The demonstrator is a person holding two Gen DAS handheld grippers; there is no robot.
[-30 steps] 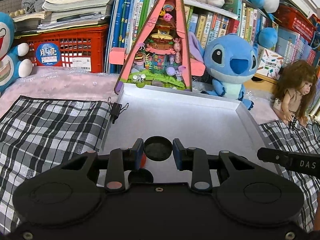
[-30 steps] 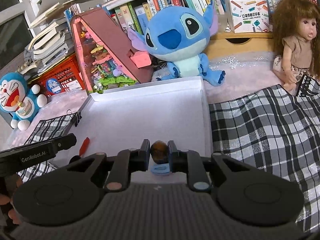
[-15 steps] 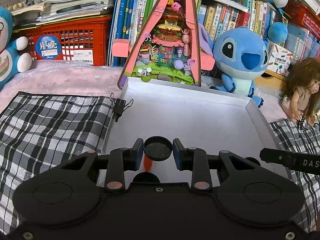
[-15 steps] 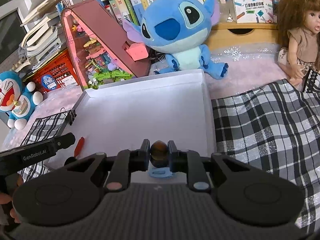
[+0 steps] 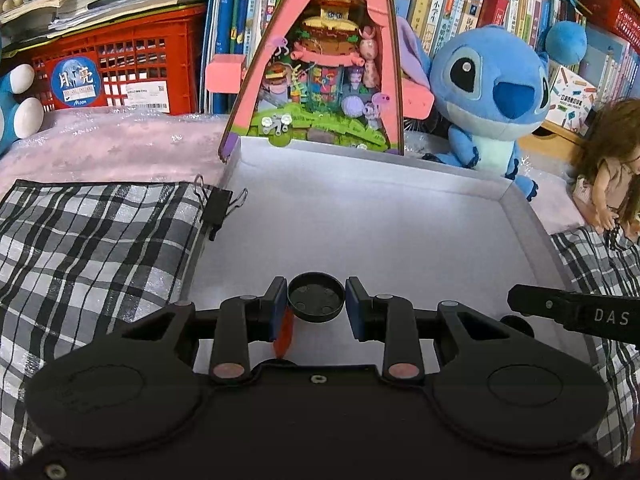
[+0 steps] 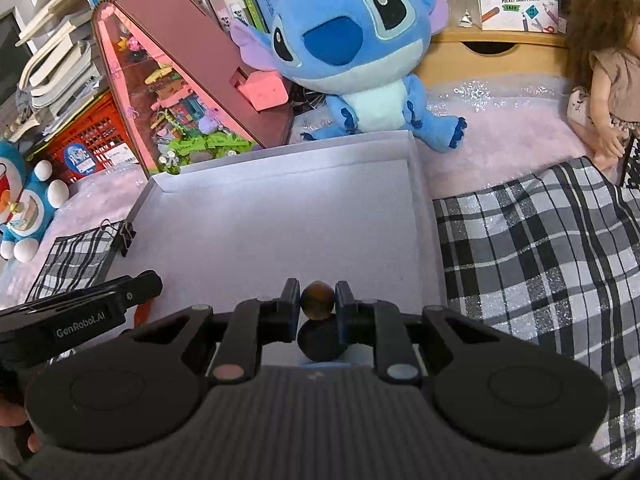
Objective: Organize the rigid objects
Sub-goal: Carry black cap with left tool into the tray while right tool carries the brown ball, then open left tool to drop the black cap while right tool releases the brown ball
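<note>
My left gripper (image 5: pixel 316 298) is shut on a round black cap (image 5: pixel 316 297), held over the near part of a white tray (image 5: pixel 516 208). A red-orange piece (image 5: pixel 285 332) lies in the tray just below the left finger. My right gripper (image 6: pixel 317 304) is shut on a small brown ball (image 6: pixel 317 300), held over the near edge of the same tray (image 6: pixel 416 184). A dark round object (image 6: pixel 318 342) sits under the ball. The right gripper's side shows in the left wrist view (image 5: pixel 576 314); the left gripper's side shows in the right wrist view (image 6: pixel 80 316).
A black binder clip (image 5: pixel 218 208) is on the tray's left rim. Checked cloth (image 5: pixel 92 248) lies left and right (image 6: pixel 540 248) of the tray. Behind stand a pink triangular toy house (image 5: pixel 324 72), a blue plush (image 5: pixel 492 92), a doll (image 6: pixel 604 64) and a red crate (image 5: pixel 116 72).
Both grippers have moved forward over the tray, each still holding its object. The background toys look closer and larger.
</note>
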